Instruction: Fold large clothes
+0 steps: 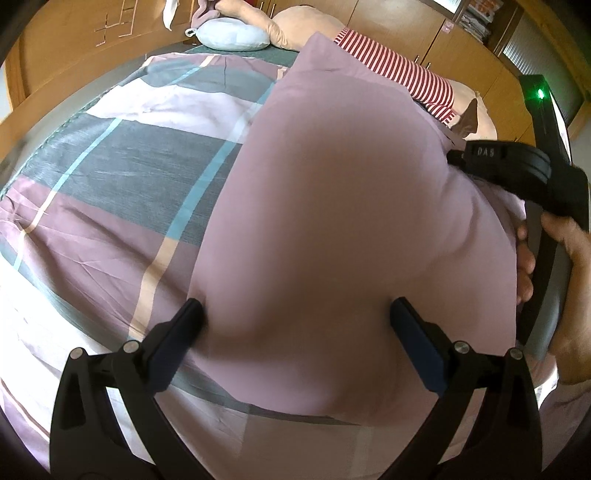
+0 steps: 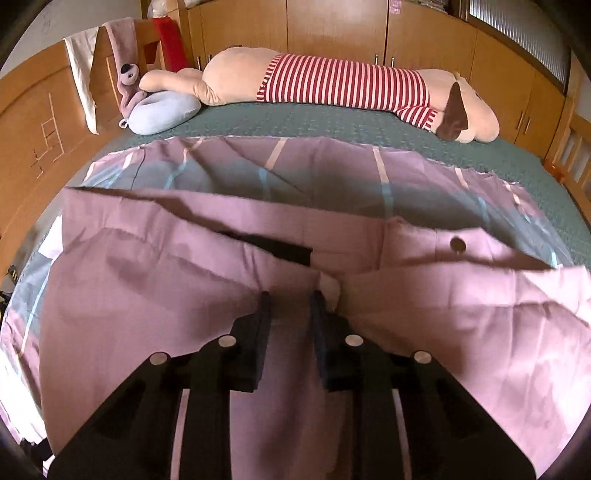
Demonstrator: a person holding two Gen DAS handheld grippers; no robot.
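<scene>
A large cloth, plain pink (image 1: 332,184) on one side and checked grey, pink and blue (image 1: 129,166) on the other, is spread over the bed. A pink layer is folded over and bulges, blurred, close to the left camera. My left gripper (image 1: 299,314) stands wide open with that bulge between its fingers. In the right wrist view the pink cloth (image 2: 147,277) lies in creased layers. My right gripper (image 2: 291,297) is low over it, jaws a narrow gap apart, a small fold just right of the right finger. The pads do not visibly press on it.
A green bed cover (image 2: 332,118) shows beyond the cloth. A long plush toy in a red-striped shirt (image 2: 332,81) and a blue neck pillow (image 2: 166,110) lie at the far side. Wooden wardrobes (image 2: 332,29) stand behind. A hand (image 1: 569,266) holds the other gripper's handle.
</scene>
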